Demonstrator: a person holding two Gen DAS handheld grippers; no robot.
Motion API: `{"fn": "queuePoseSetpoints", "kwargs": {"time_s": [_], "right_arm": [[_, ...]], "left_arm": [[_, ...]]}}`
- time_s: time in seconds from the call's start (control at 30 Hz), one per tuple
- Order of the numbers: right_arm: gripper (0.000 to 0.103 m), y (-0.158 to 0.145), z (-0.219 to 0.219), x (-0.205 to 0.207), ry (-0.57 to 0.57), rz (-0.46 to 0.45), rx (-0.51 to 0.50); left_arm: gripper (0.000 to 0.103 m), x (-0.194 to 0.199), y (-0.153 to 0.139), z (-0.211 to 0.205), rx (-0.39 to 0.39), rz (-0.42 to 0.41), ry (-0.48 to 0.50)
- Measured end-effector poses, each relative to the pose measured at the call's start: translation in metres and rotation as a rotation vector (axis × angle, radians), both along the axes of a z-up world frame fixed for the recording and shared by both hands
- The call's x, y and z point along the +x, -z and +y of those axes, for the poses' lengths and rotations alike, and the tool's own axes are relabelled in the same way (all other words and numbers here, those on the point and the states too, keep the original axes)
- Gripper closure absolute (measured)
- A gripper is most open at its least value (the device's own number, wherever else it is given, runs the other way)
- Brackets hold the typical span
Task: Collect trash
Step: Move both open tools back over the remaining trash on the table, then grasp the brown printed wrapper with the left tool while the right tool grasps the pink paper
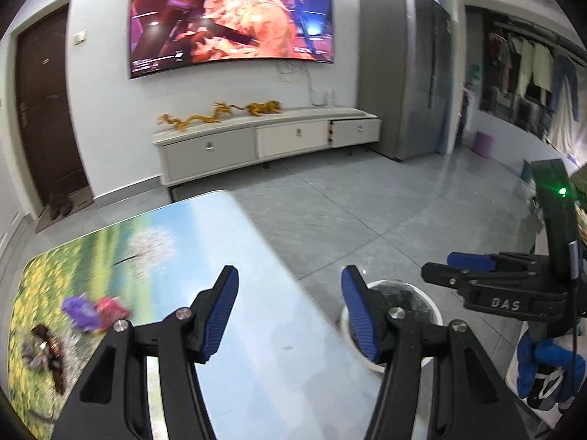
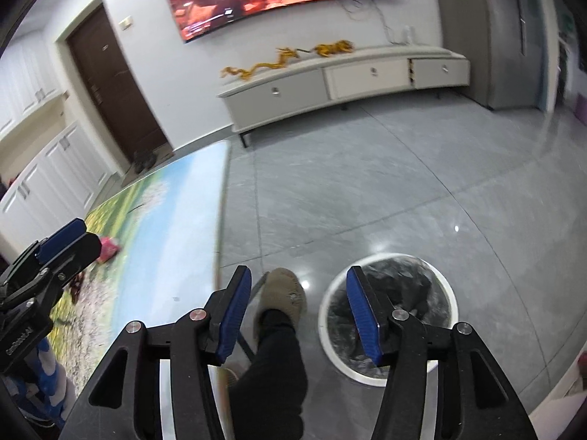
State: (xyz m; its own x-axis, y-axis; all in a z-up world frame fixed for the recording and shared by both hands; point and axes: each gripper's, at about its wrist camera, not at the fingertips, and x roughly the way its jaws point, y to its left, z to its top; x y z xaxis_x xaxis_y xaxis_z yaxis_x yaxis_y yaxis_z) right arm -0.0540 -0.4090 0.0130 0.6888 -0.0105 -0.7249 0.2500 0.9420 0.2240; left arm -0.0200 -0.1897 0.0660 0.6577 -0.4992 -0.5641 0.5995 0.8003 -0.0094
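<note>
A white round trash bin (image 2: 389, 315) with a dark liner stands on the floor right of the table; it also shows in the left wrist view (image 1: 400, 300). On the printed table (image 1: 234, 256) lie a purple wrapper (image 1: 79, 310), a pink wrapper (image 1: 110, 308) and dark brown scraps (image 1: 46, 352) at the left end. The pink wrapper also shows in the right wrist view (image 2: 108, 247). My left gripper (image 1: 290, 315) is open and empty over the table's right edge. My right gripper (image 2: 299, 313) is open and empty above the floor beside the bin; in the left wrist view (image 1: 455, 267) it appears side-on.
A person's leg and slipper (image 2: 282, 297) stand between table and bin. A TV cabinet (image 1: 264, 139) lines the far wall under a large screen (image 1: 231, 14). A brown door (image 1: 44, 110) is at the left, a grey fridge (image 1: 403, 69) at the right.
</note>
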Motion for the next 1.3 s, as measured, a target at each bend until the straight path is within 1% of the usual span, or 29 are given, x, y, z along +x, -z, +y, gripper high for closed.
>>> {"fn": "queuePoseSetpoints", "kwargs": {"time_s": [0.17,0.3,0.47,0.57,0.67,0.77,0.83,0.9,1.0,1.1,1.23,1.3], "right_arm": [[0.048,-0.013,0.044,0.015,-0.099,-0.007,-0.027],[0.048,-0.016,0.076,0.028,-0.182,-0.006,-0.031],[0.048,-0.011,0.112,0.051,-0.284,0.014,-0.035],[0.047,-0.003,0.132,0.074,-0.362,0.034,-0.041],[0.044,0.007,0.158,0.1,-0.455,0.053,-0.052],[0.043,0.015,0.191,0.129,-0.57,0.06,-0.082],[0.038,0.019,0.209,0.146,-0.632,0.059,-0.091],[0.037,0.027,0.231,0.166,-0.699,0.058,-0.11],[0.037,0.038,0.258,0.19,-0.787,0.056,-0.141],[0.037,0.05,0.279,0.212,-0.873,0.059,-0.161],[0.037,0.062,0.298,0.229,-0.956,0.06,-0.186],[0.037,0.067,0.303,0.235,-0.981,0.061,-0.189]], "left_arm": [[0.046,0.01,0.007,0.061,-0.023,0.006,-0.109],[0.046,0.023,0.022,0.112,-0.025,0.024,-0.204],[0.046,0.042,0.045,0.179,-0.016,0.056,-0.335],[0.046,0.055,0.061,0.215,0.0,0.09,-0.433],[0.046,0.071,0.076,0.238,0.014,0.129,-0.514],[0.046,0.087,0.087,0.249,0.029,0.153,-0.568],[0.046,0.094,0.093,0.253,0.046,0.161,-0.587],[0.046,0.101,0.099,0.255,0.055,0.177,-0.599],[0.046,0.115,0.103,0.255,0.06,0.195,-0.609],[0.046,0.125,0.106,0.256,0.048,0.221,-0.604],[0.046,0.135,0.109,0.258,0.045,0.234,-0.6],[0.047,0.138,0.111,0.257,0.043,0.245,-0.593]]}}
